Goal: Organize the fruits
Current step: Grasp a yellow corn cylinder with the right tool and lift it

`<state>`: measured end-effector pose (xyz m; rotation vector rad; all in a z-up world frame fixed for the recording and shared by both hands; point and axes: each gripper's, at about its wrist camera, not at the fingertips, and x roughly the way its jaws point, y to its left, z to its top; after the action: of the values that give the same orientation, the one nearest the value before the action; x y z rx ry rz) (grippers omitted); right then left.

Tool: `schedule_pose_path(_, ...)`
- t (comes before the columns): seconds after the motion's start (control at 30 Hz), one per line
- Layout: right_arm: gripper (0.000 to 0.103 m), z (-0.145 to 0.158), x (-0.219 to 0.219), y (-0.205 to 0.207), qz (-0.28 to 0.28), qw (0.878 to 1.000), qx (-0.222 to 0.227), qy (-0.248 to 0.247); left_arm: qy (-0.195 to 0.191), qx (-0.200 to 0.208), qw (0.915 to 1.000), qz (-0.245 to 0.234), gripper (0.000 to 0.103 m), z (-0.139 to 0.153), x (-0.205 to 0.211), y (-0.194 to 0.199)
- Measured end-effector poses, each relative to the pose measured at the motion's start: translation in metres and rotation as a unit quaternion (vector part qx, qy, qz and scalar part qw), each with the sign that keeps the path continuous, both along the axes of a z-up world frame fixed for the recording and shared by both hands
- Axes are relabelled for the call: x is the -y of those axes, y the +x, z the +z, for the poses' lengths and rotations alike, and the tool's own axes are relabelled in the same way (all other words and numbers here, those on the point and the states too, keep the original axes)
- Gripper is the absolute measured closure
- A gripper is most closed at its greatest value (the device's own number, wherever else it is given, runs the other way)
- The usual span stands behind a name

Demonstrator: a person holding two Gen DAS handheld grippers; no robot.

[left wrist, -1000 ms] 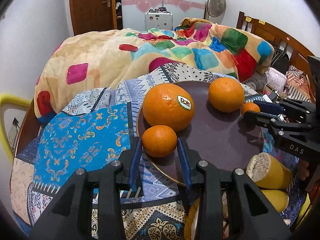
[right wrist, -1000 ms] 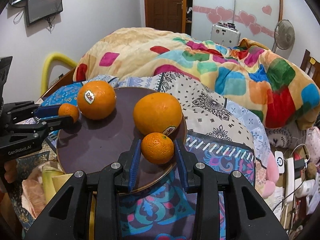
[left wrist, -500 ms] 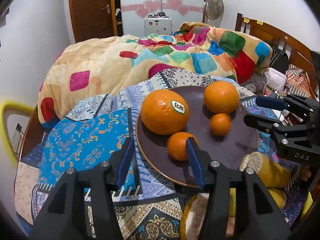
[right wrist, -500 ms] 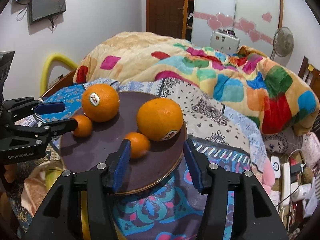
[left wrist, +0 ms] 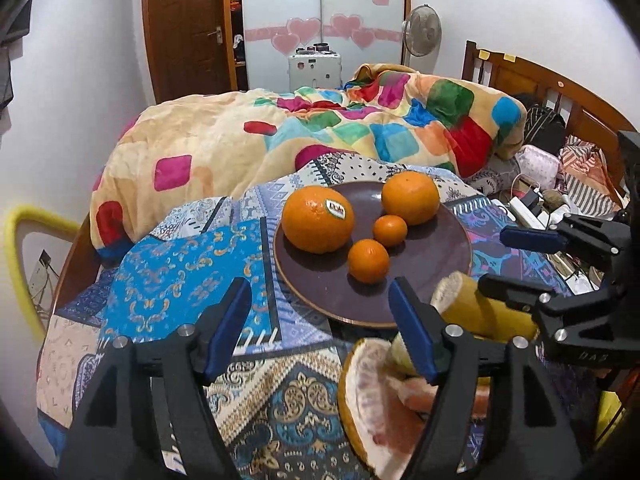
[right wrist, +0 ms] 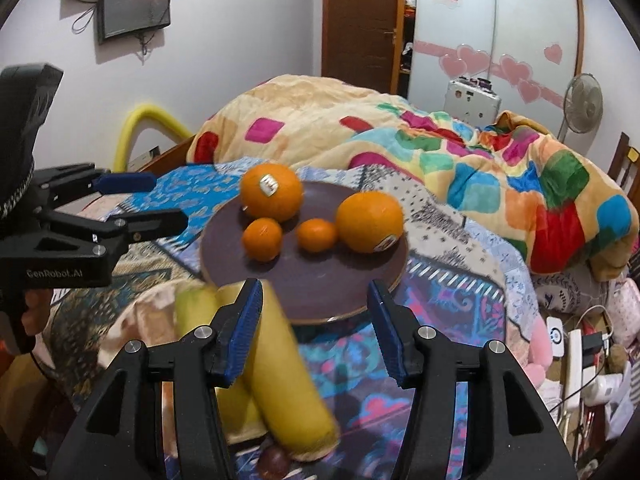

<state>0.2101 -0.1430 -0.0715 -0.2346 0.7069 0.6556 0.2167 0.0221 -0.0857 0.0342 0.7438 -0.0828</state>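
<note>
A dark round plate point(left wrist: 432, 264) point(right wrist: 312, 280) on the patterned cloth holds two big oranges and two small ones. The stickered big orange point(left wrist: 317, 219) point(right wrist: 271, 191) and the other big orange point(left wrist: 410, 197) point(right wrist: 369, 222) sit at the back. The small oranges point(left wrist: 368, 260) point(left wrist: 390, 230) point(right wrist: 262, 239) point(right wrist: 317, 234) lie in the middle. My left gripper point(left wrist: 320, 320) is open and empty, in front of the plate. My right gripper point(right wrist: 316, 320) is open and empty, back from the plate's near rim. Each gripper shows in the other's view point(left wrist: 520, 260) point(right wrist: 136, 200).
Yellow pomelo peel pieces point(left wrist: 476, 308) point(right wrist: 276, 364) and an opened pomelo point(left wrist: 380, 396) lie in front of the plate. A bed with a colourful blanket point(left wrist: 320, 132) is behind. Cables and chargers point(right wrist: 580, 344) lie at the right.
Both grippers opened, let go of the small oranges on the plate, and pulled back and up. The small oranges now rest near the plate's middle.
</note>
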Motion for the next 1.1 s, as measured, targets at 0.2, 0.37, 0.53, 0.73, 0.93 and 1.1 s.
schedule_pose_path(0.2,0.052,-0.008,-0.012,-0.005,0.021,1.000,-0.011,0.004,0.013,-0.007,0.9999,0.000,0.032,-0.009,-0.001,-0.006)
schedule_pose_path(0.37,0.052,-0.015,-0.022,-0.004,0.031,0.999,-0.022,-0.001,0.022,-0.014,0.9997,-0.003,0.032,-0.018,-0.002,-0.007)
schedule_pose_path(0.53,0.062,-0.019,-0.023,0.003,0.040,0.998,-0.044,0.013,0.026,-0.017,0.9995,-0.005,0.032,-0.023,-0.001,-0.008)
schedule_pose_path(0.73,0.064,-0.009,-0.011,-0.004,0.014,0.999,-0.024,0.023,0.023,-0.023,0.9995,-0.005,0.032,-0.024,-0.001,-0.015)
schedule_pose_path(0.93,0.066,0.014,0.018,-0.023,-0.012,0.999,0.003,0.043,0.029,-0.043,0.9987,0.003,0.031,-0.031,-0.005,-0.031)
schedule_pose_path(1.1,0.068,0.023,0.042,-0.039,-0.031,0.998,0.020,0.051,0.019,-0.061,0.9980,0.005,0.031,-0.036,-0.006,-0.045)
